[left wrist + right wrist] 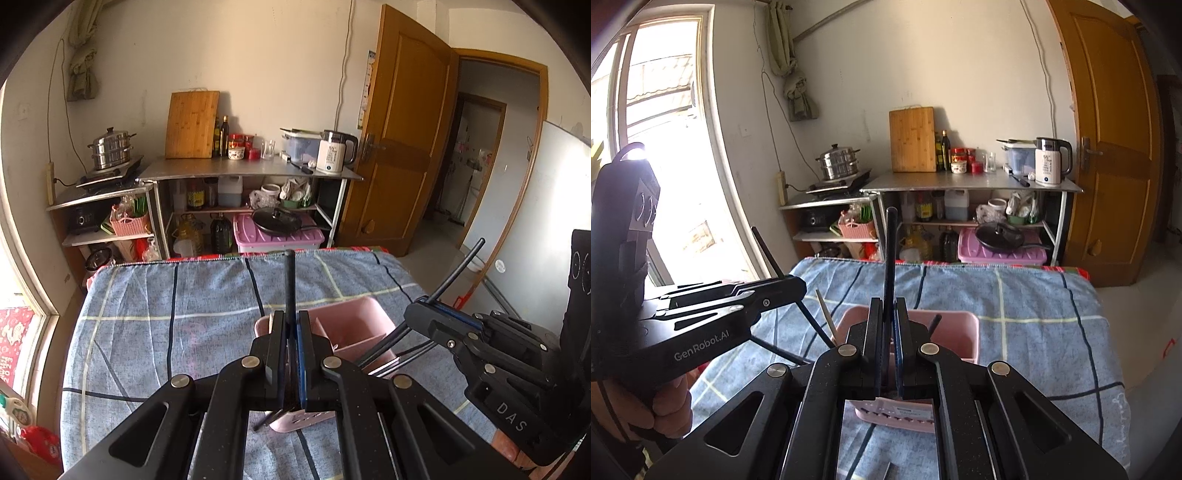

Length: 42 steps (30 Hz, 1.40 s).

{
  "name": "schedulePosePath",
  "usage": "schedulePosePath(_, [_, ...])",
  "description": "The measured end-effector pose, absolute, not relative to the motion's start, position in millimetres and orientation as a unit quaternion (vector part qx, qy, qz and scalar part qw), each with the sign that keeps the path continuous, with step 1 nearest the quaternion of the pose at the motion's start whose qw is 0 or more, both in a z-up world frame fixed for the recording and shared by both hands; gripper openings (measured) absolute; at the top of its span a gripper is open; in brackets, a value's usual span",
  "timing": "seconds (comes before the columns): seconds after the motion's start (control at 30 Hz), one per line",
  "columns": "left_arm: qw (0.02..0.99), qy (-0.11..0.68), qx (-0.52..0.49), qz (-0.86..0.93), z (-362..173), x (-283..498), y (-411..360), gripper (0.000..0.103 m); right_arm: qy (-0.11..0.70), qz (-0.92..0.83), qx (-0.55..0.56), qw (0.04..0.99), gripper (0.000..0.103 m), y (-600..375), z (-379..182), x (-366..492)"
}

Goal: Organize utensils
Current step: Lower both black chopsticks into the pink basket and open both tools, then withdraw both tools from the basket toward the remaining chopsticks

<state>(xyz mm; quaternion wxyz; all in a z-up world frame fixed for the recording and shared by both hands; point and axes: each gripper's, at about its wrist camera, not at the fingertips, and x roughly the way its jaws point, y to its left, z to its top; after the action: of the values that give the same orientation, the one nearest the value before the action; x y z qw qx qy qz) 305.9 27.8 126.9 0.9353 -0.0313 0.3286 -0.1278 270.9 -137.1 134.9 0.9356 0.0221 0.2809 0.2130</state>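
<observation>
Kitchen corner behind, checked blue cloth (147,295) on the near table. My left gripper (291,321) is clenched on a black chopstick (289,280); right gripper (888,314) is clenched on another black chopstick (889,251). Pink utensil holder (351,325) sits just beyond both. Risk: tips miss a compartment and tip it. Lower chopstick ends hidden behind jaws; holder contents unclear.

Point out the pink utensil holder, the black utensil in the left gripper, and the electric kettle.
pink utensil holder (351,325), left wrist view, on its inner back wall.
black utensil (289,284), left wrist view, on the handle above the left gripper (291,325).
electric kettle (1049,162), right wrist view, on its white body.
</observation>
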Motion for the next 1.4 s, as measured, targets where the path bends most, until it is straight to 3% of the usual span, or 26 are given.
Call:
schedulePosePath(0.27, [0.924,0.36,-0.023,-0.128,102.9,313.4,22.0,0.005,0.307,0.21,0.018,0.928,0.005,-137.2,117.1,277.4])
schedulePosePath(0.6, [0.931,0.34,-0.033,-0.126,117.6,299.7,31.8,0.01,0.3,0.211,0.014,0.93,0.008,-144.1,128.4,267.8])
schedulePosePath(1.07, [0.949,0.289,-0.043,-0.116,151.0,241.5,43.9,0.014,0.264,0.205,0.018,0.942,0.012,-166.9,154.8,223.9])
schedulePosePath(1.4, [0.956,0.267,-0.046,-0.116,138.5,174.5,42.6,0.014,0.256,0.197,0.016,0.946,0.018,-180.6,146.4,178.0])
